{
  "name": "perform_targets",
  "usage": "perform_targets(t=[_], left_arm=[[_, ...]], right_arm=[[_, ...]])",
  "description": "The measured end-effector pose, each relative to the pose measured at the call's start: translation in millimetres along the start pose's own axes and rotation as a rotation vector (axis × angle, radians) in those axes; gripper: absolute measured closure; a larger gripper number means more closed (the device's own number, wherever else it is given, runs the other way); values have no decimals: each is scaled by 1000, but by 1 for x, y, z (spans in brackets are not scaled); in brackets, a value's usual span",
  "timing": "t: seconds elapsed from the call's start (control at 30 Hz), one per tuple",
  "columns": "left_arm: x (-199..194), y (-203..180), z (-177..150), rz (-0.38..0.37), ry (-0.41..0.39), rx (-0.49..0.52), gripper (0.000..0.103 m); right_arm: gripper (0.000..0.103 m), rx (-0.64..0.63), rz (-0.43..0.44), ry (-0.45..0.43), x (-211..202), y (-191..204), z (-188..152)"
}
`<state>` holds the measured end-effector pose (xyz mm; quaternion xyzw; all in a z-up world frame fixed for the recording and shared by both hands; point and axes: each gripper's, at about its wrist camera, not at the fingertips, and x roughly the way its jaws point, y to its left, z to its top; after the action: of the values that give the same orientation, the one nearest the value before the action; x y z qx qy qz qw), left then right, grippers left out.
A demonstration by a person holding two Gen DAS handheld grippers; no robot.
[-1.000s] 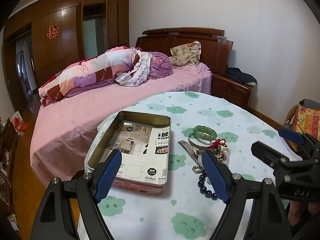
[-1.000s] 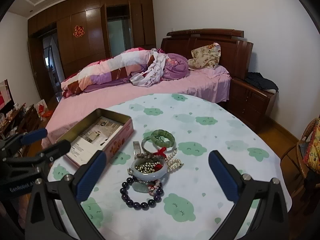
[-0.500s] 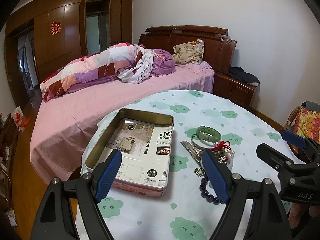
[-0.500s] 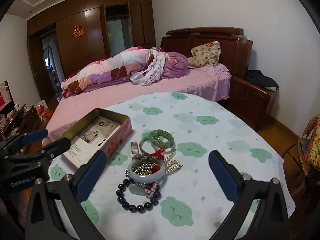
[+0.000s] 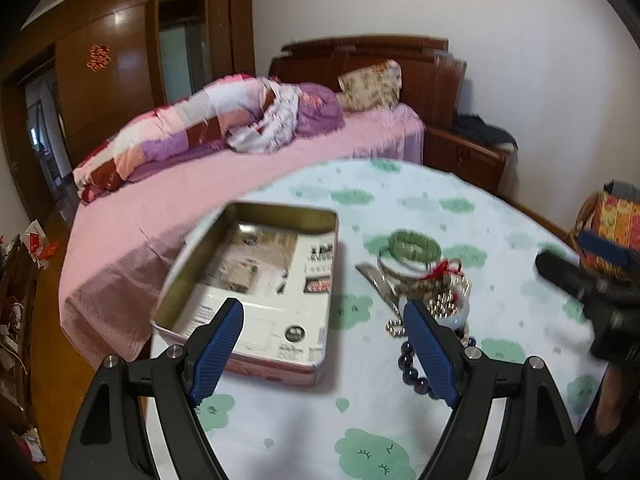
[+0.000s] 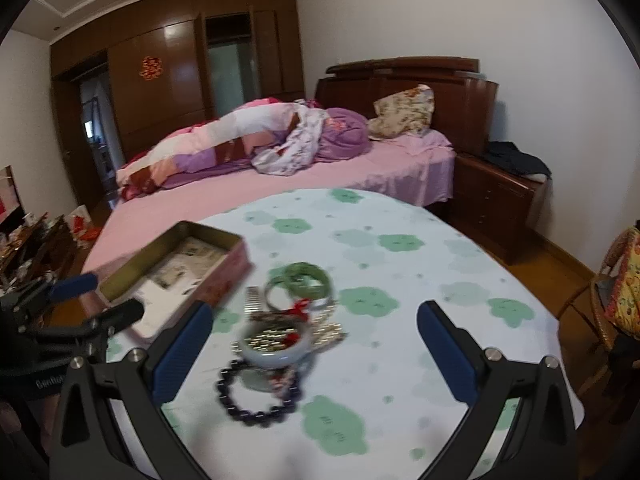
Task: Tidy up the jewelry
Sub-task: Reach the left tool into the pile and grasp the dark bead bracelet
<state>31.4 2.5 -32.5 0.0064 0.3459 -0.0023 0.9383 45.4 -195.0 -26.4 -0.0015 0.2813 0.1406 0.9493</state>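
Observation:
A pile of jewelry [image 6: 286,334] lies on the round table: a green bangle [image 6: 306,277], a pale bangle holding pearl beads [image 6: 276,344], a dark bead bracelet [image 6: 256,394] and a metal watch band [image 6: 253,300]. The pile also shows in the left wrist view [image 5: 430,292]. An open tin box [image 5: 256,276] with printed paper inside stands left of it. My left gripper [image 5: 324,316] is open and empty above the box's near right corner. My right gripper [image 6: 314,316] is open and empty above the pile.
The table [image 6: 400,280] has a white cloth with green clouds. A pink bed [image 6: 280,184] with a rolled quilt is behind it. A wooden nightstand [image 6: 500,208] is at the right, a chair [image 6: 616,292] at the far right.
Both grippers have drifted slightly back and the views are now motion-blurred. The jewelry and box have not moved on the table.

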Motion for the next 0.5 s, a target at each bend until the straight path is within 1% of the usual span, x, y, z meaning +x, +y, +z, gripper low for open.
perform_targets(t=[0.03,0.1,0.2,0.33,0.47,0.5], left_arm=[[6,-4,-1,-15,9,11,21],[15,-15,-2,-13,27,55,21],[29,-37,1,-46,33,111,21],[49,-56,10,-77,57,146,21],[68,-72,20,-112,70,173,21],[75,-77,22,-133,80,178,21]], right_arm=[[0,3,-9,6,2,-5,-1],[0,18,-37,16,6,-18,-3],[0,60,-64,40,13,-41,-9],[0,114,-63,68,20,-58,-19],[0,132,-57,79,23,-66,-22],[0,137,-56,81,23,-67,-23]])
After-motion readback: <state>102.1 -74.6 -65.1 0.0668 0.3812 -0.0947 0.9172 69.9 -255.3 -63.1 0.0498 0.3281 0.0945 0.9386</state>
